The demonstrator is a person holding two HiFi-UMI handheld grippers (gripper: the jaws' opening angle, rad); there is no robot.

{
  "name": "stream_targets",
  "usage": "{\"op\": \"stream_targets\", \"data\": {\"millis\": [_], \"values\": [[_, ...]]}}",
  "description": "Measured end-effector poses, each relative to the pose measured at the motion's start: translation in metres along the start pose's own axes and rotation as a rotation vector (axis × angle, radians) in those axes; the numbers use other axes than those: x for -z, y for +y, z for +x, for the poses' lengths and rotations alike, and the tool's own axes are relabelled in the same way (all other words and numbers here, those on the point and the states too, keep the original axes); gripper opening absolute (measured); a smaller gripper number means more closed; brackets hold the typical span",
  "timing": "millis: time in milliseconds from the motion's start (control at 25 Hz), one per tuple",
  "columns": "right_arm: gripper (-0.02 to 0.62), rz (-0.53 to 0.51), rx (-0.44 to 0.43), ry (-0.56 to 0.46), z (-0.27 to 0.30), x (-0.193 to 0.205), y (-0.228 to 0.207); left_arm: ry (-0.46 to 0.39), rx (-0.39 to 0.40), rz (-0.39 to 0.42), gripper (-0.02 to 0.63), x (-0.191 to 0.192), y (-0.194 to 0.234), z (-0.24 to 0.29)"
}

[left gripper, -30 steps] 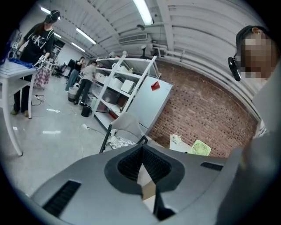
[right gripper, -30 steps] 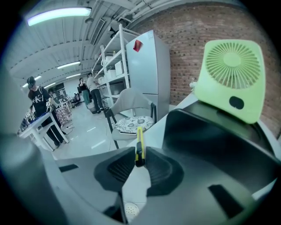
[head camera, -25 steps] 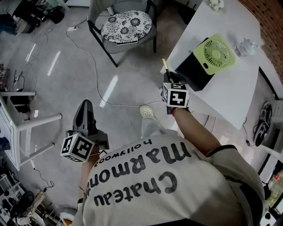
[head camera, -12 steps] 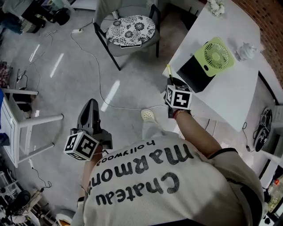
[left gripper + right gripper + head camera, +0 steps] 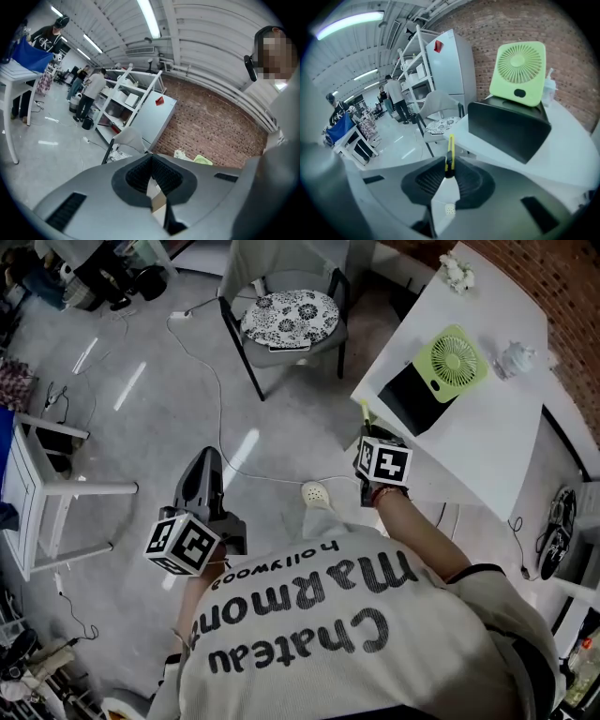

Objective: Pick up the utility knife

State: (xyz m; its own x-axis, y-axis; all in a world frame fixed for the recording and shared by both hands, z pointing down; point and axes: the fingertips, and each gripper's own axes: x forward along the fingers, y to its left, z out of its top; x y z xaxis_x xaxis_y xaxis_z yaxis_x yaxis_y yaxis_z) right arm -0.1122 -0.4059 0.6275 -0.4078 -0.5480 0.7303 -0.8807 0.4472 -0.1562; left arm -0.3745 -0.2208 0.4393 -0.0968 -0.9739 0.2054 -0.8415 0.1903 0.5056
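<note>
So the left hand-held gripper (image 5: 152, 177) hangs low over the floor, jaws pressed together on nothing. The right hand-held gripper (image 5: 449, 171) is clamped on the knife (image 5: 450, 150), so it's up off the desk (image 5: 487, 451), long axis poking straight out past the jaw tips toward the desk corner. From the head view only the yellow tip shows, the rest hides under the marker cube (image 5: 383, 463). The fan (image 5: 457, 357) sits further back

light: bright, even, ceiling tubes (image 5: 149, 18) | glare: pale streaks on floor (image 5: 246, 448), centre-left | gripper views: fisheye bend, dark corners
</note>
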Motion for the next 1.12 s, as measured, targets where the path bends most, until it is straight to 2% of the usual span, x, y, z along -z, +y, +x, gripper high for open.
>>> {"op": "stream_targets", "data": {"millis": [320,680,1120], "values": [[0.061,0.031,-0.052,-0.006,-0.052,0.024,0.027,-0.041,0.048,0.002,0.0,0.001,-0.019,-0.042],[0.061,0.06,-0.14,-0.071,-0.108,0.032,0.072,-0.056,0.08,0.032,0.0,0.008,-0.034,-0.089],[0.061,0.063,-0.307,-0.207,-0.188,0.0,0.135,-0.099,0.084,0.062,0.0,-0.002,-0.045,-0.143]]}}
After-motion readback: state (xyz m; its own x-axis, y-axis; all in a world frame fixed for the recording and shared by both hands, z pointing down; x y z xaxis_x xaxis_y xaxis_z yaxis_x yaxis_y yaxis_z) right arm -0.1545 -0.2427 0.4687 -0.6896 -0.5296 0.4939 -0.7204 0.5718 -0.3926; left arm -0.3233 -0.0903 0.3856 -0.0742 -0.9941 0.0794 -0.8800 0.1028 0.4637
